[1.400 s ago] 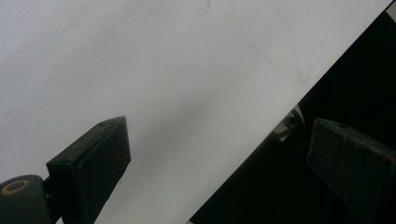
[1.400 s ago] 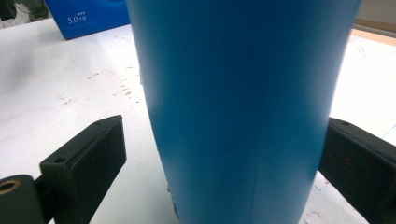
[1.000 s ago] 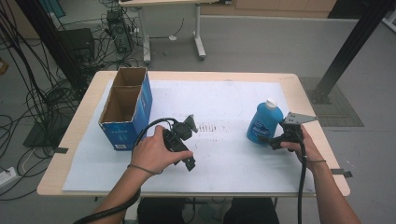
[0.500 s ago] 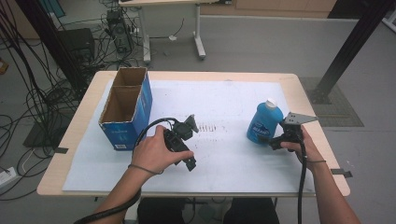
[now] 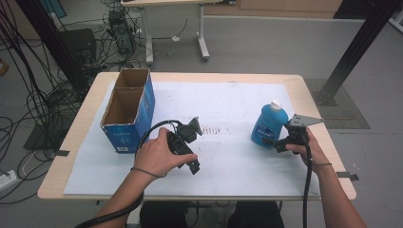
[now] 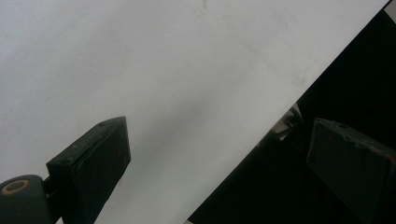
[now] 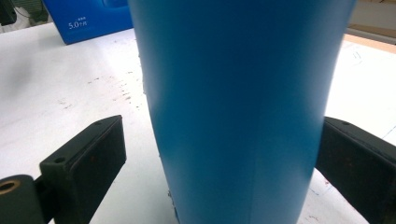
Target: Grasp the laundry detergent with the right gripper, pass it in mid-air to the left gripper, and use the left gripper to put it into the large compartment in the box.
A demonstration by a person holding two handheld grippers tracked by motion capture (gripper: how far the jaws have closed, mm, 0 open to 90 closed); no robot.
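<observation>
A pale wooden table (image 5: 311, 95) under a white sheet (image 5: 237, 102) stands on grey floor strewn with cables (image 5: 33, 102). The blue bottle (image 5: 269, 124), white-capped and upright, sits at the sheet's right between the right gripper's (image 5: 277, 142) wide jaws, untouched. The left gripper (image 5: 194, 167) gapes empty.

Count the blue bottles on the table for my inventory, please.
1: the blue bottle stands upright at the table's right, between the open right gripper's jaws. The open cardboard box may hide more.

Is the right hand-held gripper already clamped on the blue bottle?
No, in the right gripper view the bottle stands between the open jaws of the right hand-held gripper, with a gap at the left jaw.
</observation>
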